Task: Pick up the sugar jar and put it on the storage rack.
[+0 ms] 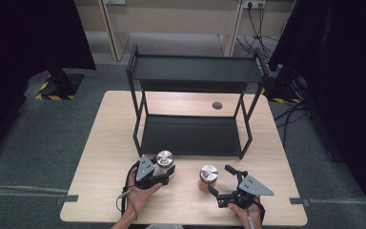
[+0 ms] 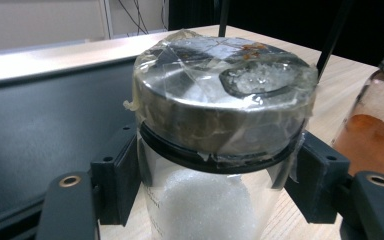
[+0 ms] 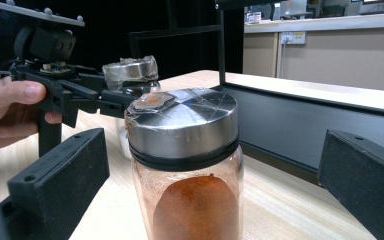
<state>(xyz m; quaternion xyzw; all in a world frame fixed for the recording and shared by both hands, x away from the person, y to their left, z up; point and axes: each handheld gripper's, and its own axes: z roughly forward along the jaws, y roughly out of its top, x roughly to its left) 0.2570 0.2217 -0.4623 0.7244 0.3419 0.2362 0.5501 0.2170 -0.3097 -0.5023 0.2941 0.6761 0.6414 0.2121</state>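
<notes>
the left claw is gripping the white-powder jar, its pads pressing on the glass just under the steel lid; the jar is standing between the jaws, just short of the lower shelf of the black rack ahead of it. the right claw is standing spread wide, with the orange-powder jar upright on the worktop between its jaws but touching neither pad.

risks from here, as a judgement: the left grip is sitting high on smooth glass, near the lid rim and loose tape, so the jar is liable to slip or pivot downward when it is being lifted. the rack's front edge is lying directly ahead of the left claw, so a low carry is likely to knock the jar base against it. the right claw is sitting off-centre on its jar in the right gripper view, the jar nearer the left-hand pad; an uneven closing is liable to push the jar sideways or tip it.
</notes>
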